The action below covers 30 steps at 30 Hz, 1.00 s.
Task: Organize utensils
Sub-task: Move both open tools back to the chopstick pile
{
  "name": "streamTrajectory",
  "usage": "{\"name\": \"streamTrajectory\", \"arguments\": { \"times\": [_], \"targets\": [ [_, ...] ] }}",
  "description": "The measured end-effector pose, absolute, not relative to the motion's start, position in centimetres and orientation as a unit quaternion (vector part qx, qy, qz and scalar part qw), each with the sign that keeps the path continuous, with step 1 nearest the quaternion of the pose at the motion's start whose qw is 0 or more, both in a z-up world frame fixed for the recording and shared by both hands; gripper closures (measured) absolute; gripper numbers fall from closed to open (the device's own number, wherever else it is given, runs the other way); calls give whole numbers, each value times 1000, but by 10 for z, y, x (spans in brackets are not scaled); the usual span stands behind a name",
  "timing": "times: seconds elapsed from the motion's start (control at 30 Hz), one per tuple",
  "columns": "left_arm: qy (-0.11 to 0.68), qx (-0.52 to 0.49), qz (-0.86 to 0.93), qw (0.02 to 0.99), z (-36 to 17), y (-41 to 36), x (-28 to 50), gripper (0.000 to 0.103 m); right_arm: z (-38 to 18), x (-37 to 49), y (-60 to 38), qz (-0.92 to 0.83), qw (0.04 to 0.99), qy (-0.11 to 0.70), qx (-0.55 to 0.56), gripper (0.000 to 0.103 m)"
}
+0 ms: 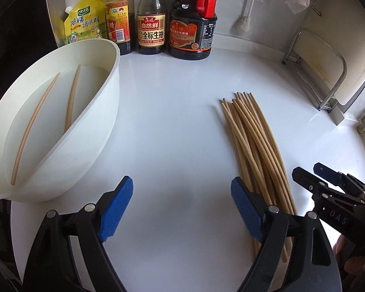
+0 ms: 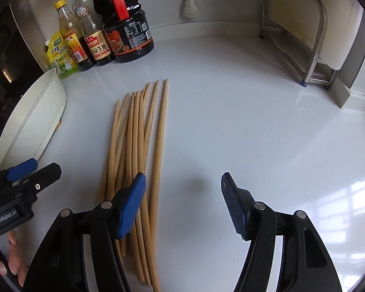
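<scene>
counter [image 2: 231,121]: glossy white, smooth | chopsticks [image 2: 138,146]: loose bundle of thin round bamboo sticks lying flat mid-counter | bowl [image 1: 92,121]: deep white plastic, two chopsticks [image 1: 36,126] inside | left hand-held gripper [image 1: 182,206]: ribbed blue pads, jaws wide apart, nothing between | right hand-held gripper [image 2: 182,204]: jaws apart too, empty, just beside the bundle

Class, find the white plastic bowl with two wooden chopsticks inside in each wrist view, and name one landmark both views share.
Left wrist view: the white plastic bowl fills the left side, two wooden chopsticks inside.
Right wrist view: the bowl sits at the left edge; its inside is hidden.
Shared landmark: the large dark soy sauce jug with a red handle at the back.
</scene>
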<state>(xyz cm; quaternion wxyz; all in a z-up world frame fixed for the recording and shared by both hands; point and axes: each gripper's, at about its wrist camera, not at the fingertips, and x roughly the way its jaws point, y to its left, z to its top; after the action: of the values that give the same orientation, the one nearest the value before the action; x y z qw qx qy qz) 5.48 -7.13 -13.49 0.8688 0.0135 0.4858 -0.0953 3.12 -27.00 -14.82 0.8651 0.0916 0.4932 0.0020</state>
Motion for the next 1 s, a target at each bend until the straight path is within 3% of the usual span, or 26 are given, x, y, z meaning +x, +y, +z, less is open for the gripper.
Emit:
{"name": "streamTrajectory", "arguments": {
  "times": [0.53, 1.0],
  "targets": [
    [483, 22, -95, 870, -139, -81, 52, 9, -157, 42, -268, 3, 862, 501, 75, 41],
    [491, -2, -109, 864, -148, -90, 48, 8, -164, 43, -273, -18, 864, 501, 44, 41]
  ]
}}
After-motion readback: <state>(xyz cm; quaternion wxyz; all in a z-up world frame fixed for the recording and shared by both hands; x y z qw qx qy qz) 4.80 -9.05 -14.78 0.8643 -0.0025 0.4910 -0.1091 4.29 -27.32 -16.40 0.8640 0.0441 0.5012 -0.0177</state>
